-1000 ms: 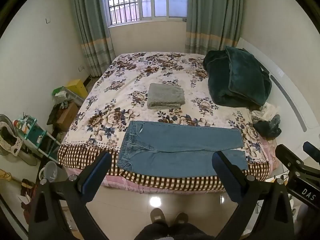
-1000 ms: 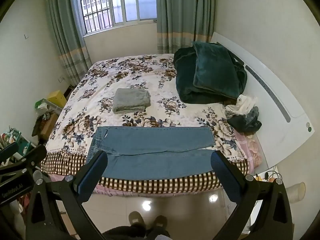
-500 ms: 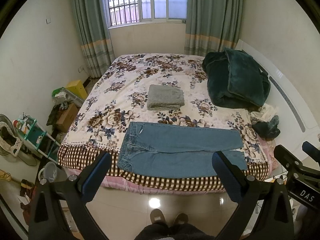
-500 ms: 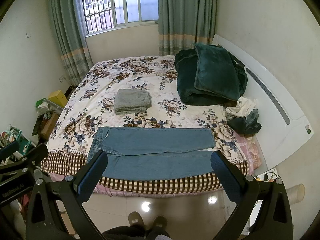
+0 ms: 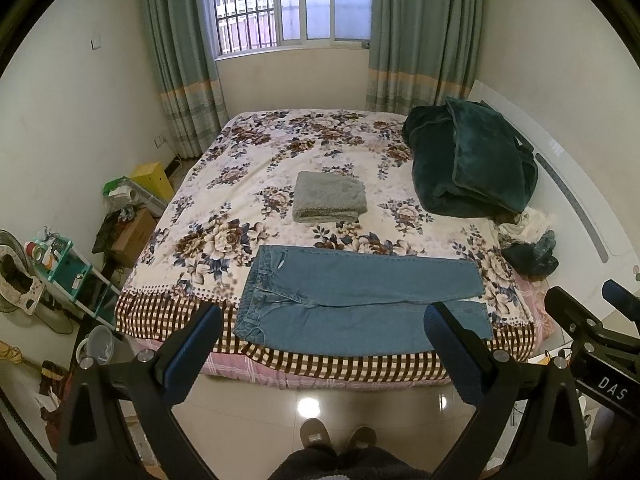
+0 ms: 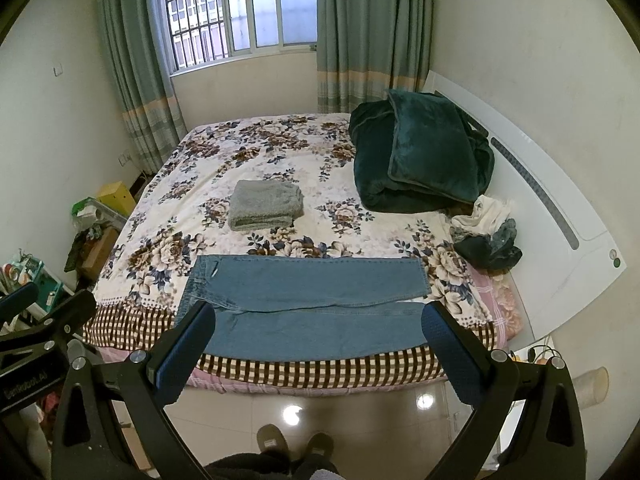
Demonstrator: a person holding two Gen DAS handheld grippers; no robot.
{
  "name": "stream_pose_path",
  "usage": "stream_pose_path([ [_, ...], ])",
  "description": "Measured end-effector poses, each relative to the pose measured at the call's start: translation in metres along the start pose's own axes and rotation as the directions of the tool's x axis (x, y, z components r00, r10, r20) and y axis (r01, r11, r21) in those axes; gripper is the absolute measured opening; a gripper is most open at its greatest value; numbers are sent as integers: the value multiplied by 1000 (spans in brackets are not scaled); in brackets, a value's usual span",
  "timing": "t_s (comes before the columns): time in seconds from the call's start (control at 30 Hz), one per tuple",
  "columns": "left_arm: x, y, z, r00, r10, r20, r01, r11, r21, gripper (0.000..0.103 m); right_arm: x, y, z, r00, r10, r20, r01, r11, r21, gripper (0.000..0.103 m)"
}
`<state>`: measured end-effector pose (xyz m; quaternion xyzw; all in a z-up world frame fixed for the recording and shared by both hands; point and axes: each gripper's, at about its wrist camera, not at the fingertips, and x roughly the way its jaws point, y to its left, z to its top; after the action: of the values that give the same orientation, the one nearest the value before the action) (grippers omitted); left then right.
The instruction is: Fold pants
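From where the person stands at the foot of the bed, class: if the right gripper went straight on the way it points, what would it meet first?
Probably the flat blue denim jeans at the near edge of the floral-covered bed. The right gripper, jaws wide open and empty, frames them, with only bare floor in between. Depth is uncertain in this fisheye view.

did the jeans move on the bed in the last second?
No. The jeans lie where they did, below the grey towel, hems toward the headboard side. Only the cameras shifted slightly.

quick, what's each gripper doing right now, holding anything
Left gripper: open, holding nothing, off the jeans.
Right gripper: open, holding nothing.
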<state>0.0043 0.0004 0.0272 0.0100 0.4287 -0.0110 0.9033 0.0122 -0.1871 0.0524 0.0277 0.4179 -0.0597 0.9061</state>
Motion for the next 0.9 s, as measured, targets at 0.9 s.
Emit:
stream_pose_path([
  [0.9,-1,2,2,1000,2,12,-2,1000,-3,103,-9,9,5,1000,3,7,-3,1000,1,103],
])
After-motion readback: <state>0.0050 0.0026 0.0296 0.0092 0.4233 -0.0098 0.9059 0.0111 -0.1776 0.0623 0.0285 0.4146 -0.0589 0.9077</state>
